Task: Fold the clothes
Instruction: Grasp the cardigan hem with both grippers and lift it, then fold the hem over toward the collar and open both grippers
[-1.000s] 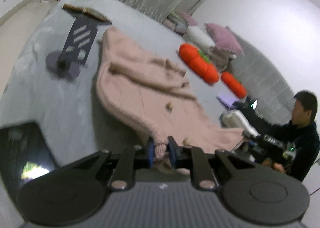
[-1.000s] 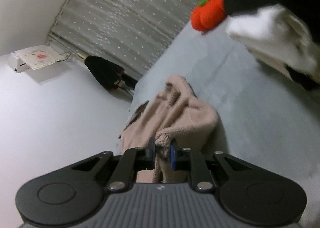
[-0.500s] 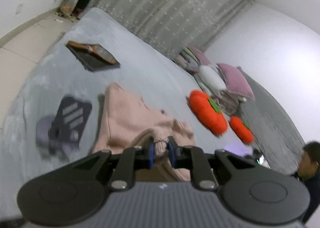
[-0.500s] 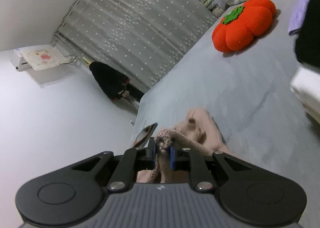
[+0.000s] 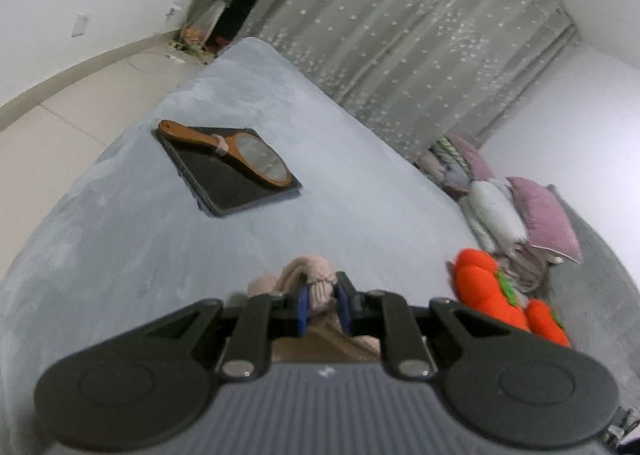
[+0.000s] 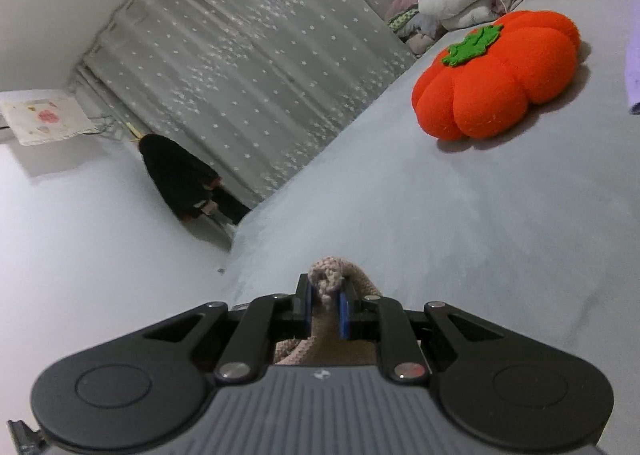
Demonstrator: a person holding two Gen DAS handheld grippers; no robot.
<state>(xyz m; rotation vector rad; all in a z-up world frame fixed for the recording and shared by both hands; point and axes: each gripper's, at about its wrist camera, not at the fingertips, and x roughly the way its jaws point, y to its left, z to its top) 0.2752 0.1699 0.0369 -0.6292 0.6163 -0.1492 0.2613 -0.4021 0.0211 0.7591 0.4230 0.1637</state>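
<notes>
A pink knitted sweater [image 5: 310, 275] is pinched in both grippers above a grey bed [image 5: 360, 183]. My left gripper [image 5: 323, 307] is shut on a bunched edge of it; only a small lump shows past the fingers, the rest hangs hidden below. My right gripper [image 6: 325, 309] is shut on another ribbed edge of the sweater [image 6: 330, 275], which hangs down behind the fingers. Most of the garment is out of sight in both views.
A black tablet [image 5: 232, 171] with a wooden hand mirror [image 5: 240, 153] on it lies at the far left of the bed. Orange pumpkin cushions [image 5: 484, 291] [image 6: 496, 75] and a pile of pillows [image 5: 520, 211] lie at the right. A starred curtain [image 6: 256, 67] hangs behind.
Both grippers have lifted and tilted upward with the sweater; the spread garment on the bed has dropped out of view, and only the pinched edges show now.
</notes>
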